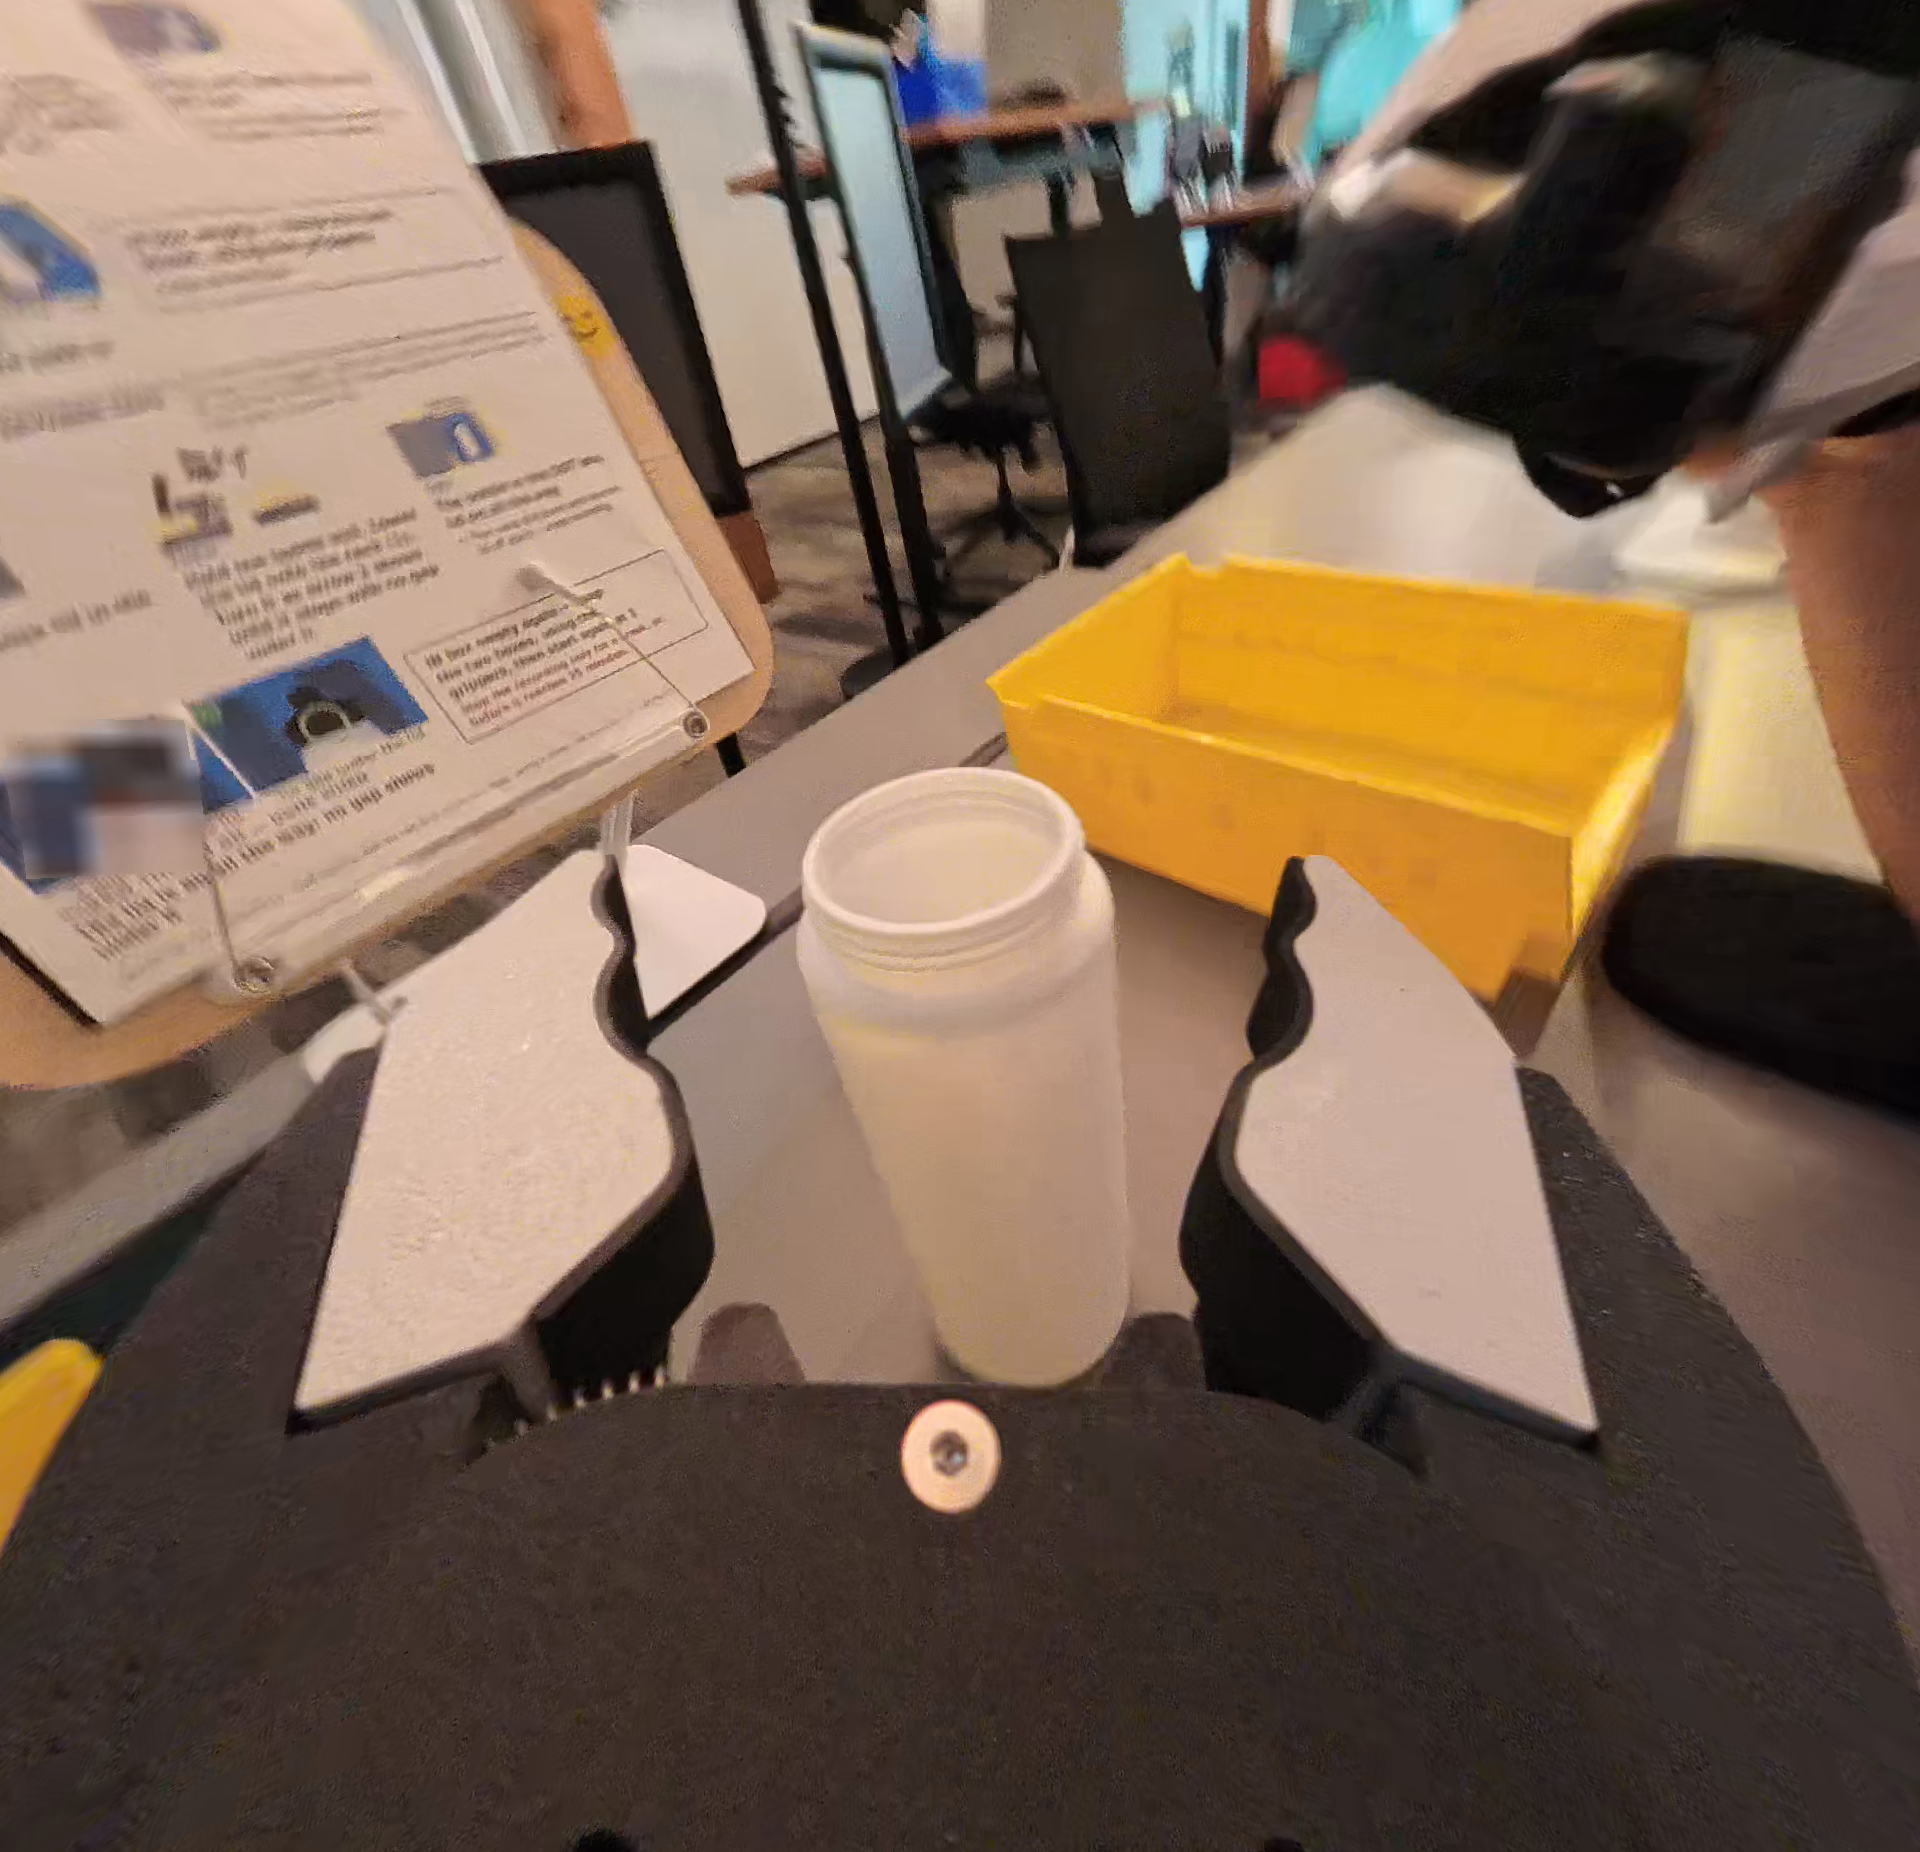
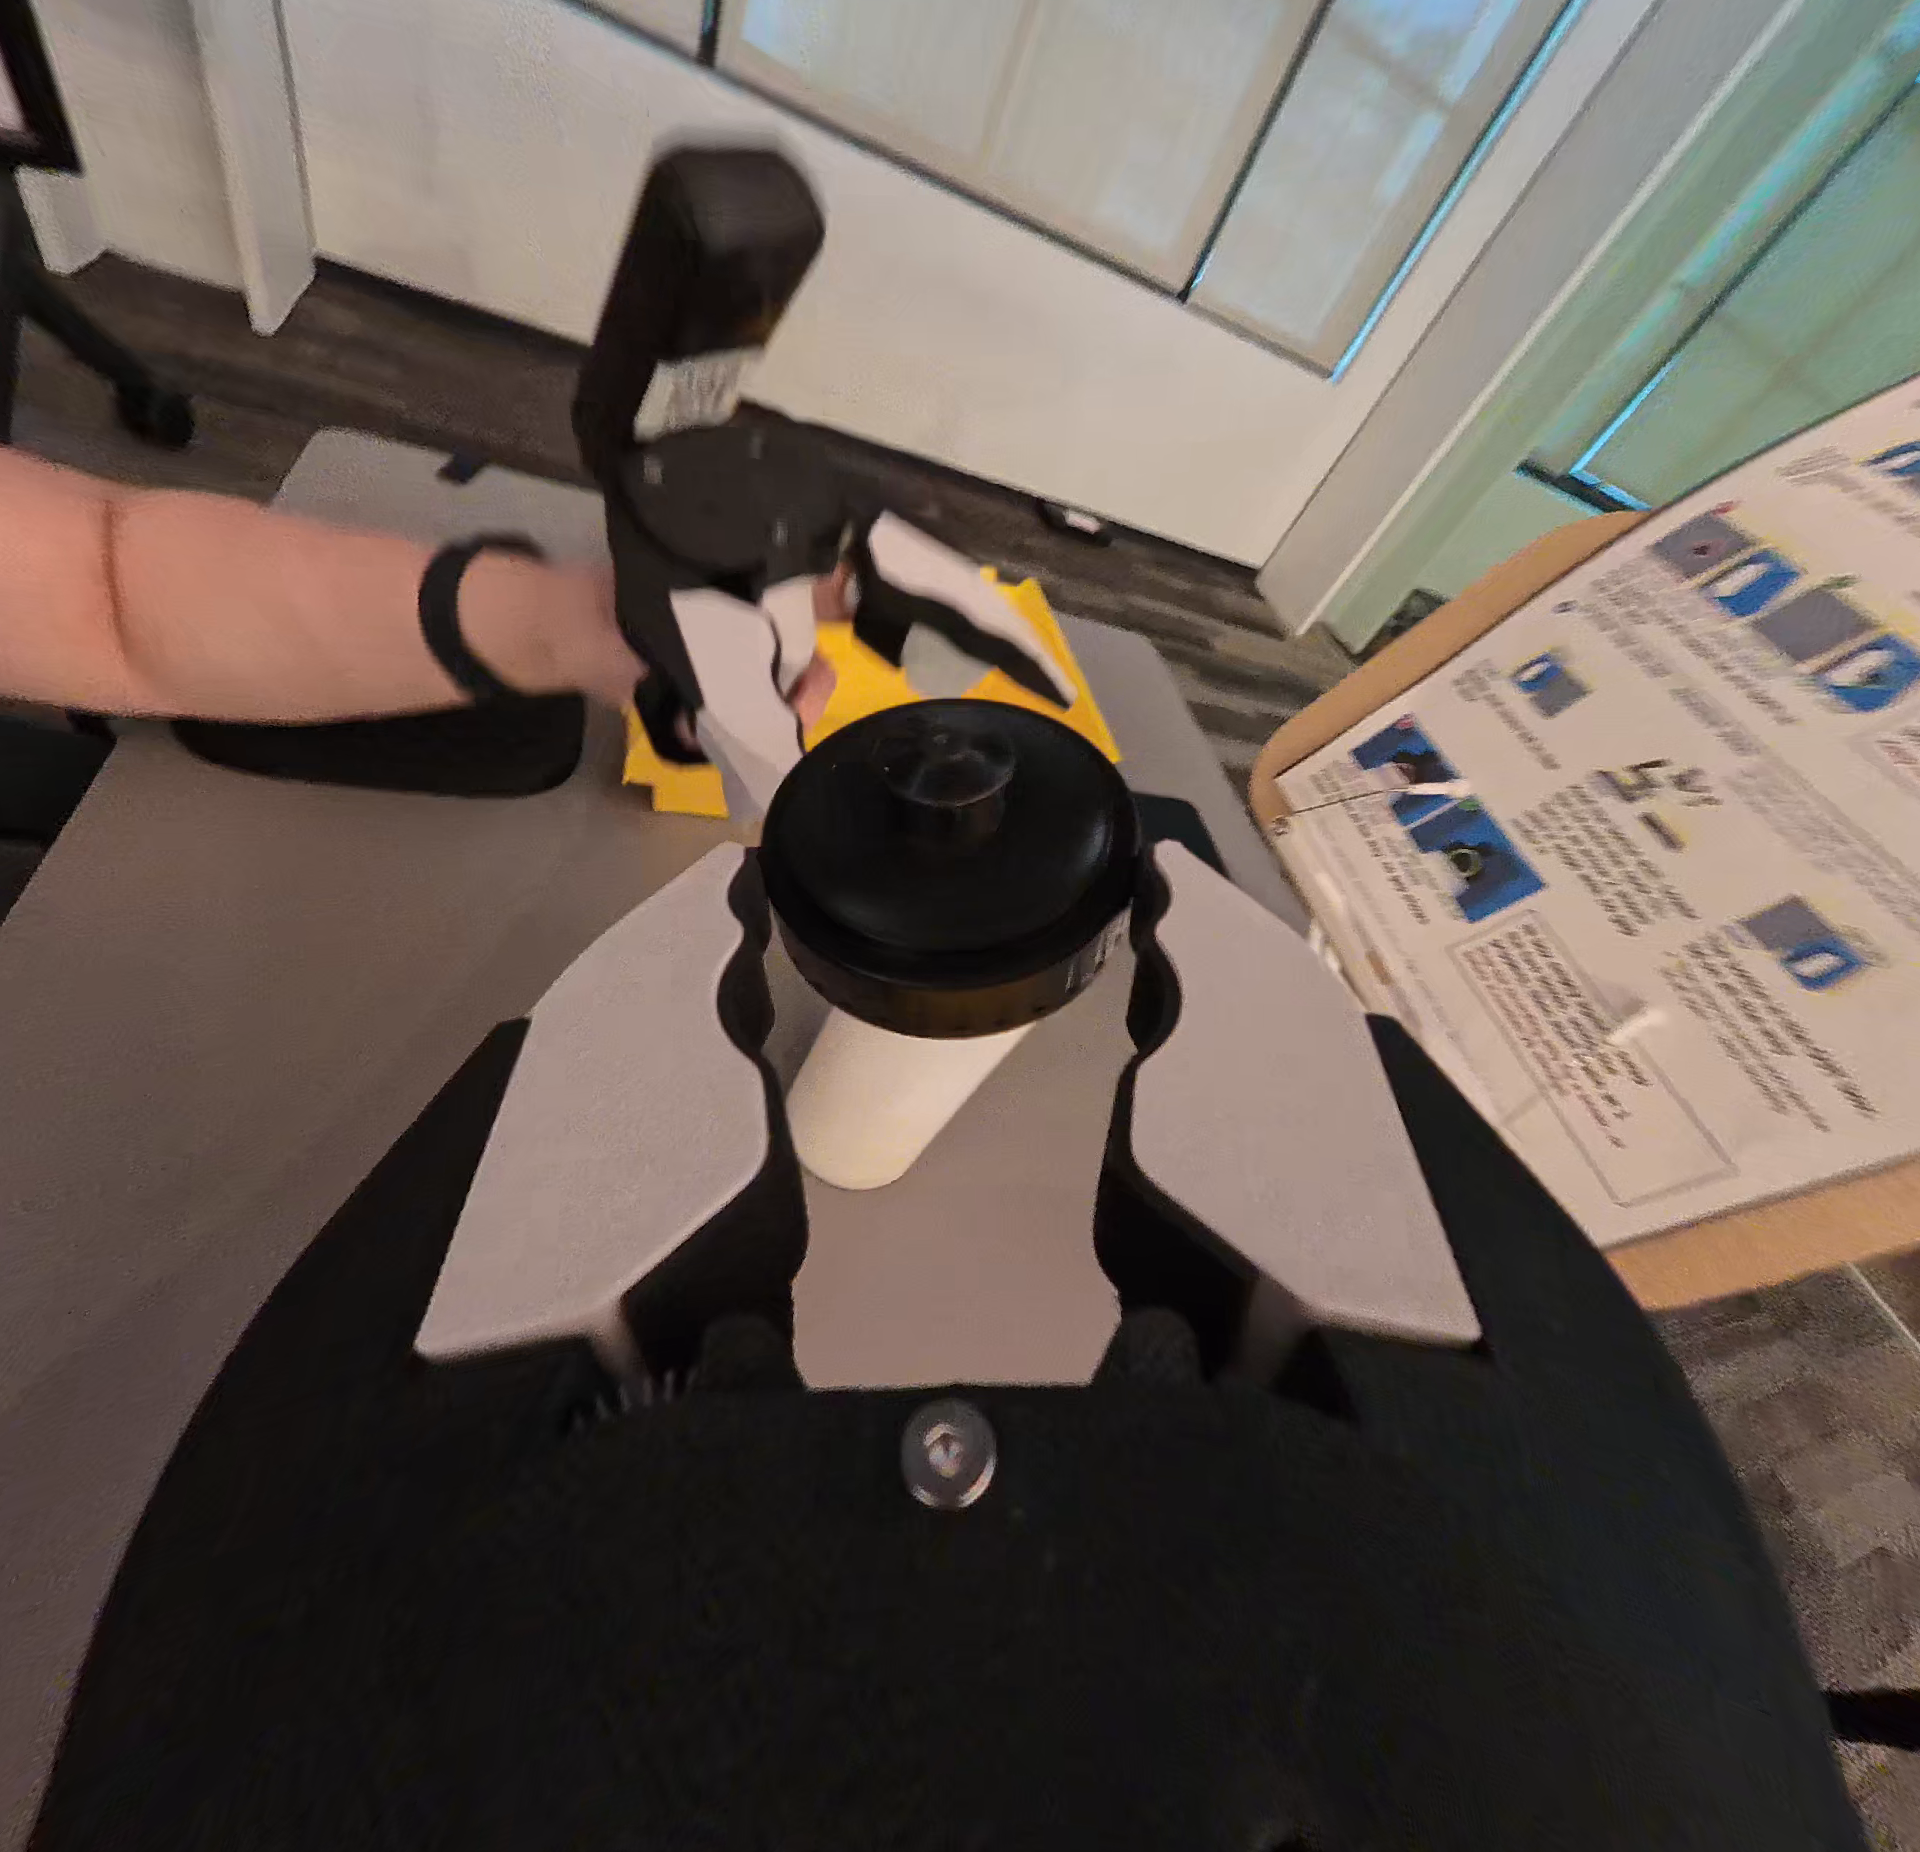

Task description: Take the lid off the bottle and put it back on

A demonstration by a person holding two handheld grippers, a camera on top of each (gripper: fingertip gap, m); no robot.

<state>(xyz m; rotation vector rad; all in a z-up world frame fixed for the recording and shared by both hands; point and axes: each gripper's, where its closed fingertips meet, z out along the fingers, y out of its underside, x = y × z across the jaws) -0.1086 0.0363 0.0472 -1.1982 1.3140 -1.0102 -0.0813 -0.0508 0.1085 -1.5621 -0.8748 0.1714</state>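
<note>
The white bottle (image 1: 971, 1064) stands upright on the grey bench (image 1: 1683, 1210) with its threaded mouth uncovered. In the left wrist view it sits between the two fingers of the left hand-held gripper (image 1: 951, 971), whose jaws stand wide apart with a clear gap to the bottle on each side.

The black lid (image 2: 948, 877), a round cap with a small knob on top, is clamped between the fingertips of the right hand-held gripper (image 2: 948, 929). In the right wrist view the lid is above the bottle (image 2: 883, 1106), whose white body shows below it; whether the lid touches the bottle's mouth cannot be told from here. In the left wrist view the mouth shows open, and the right hand-held gripper (image 1: 1621, 275) appears as a blurred dark shape at the upper right.

Just beyond the bottle, to the far right, a yellow bin (image 1: 1340, 753) rests on the bench. At the far left an instruction sheet (image 1: 291, 452) on a tilted wooden board stands beside the bench. In the right wrist view the left hand-held gripper (image 2: 831, 639) shows farther off over the yellow bin (image 2: 862, 680), held by a person's arm (image 2: 239, 607) with a black wristband (image 2: 457, 607); the instruction sheet (image 2: 1621, 846) lies at the right there.
</note>
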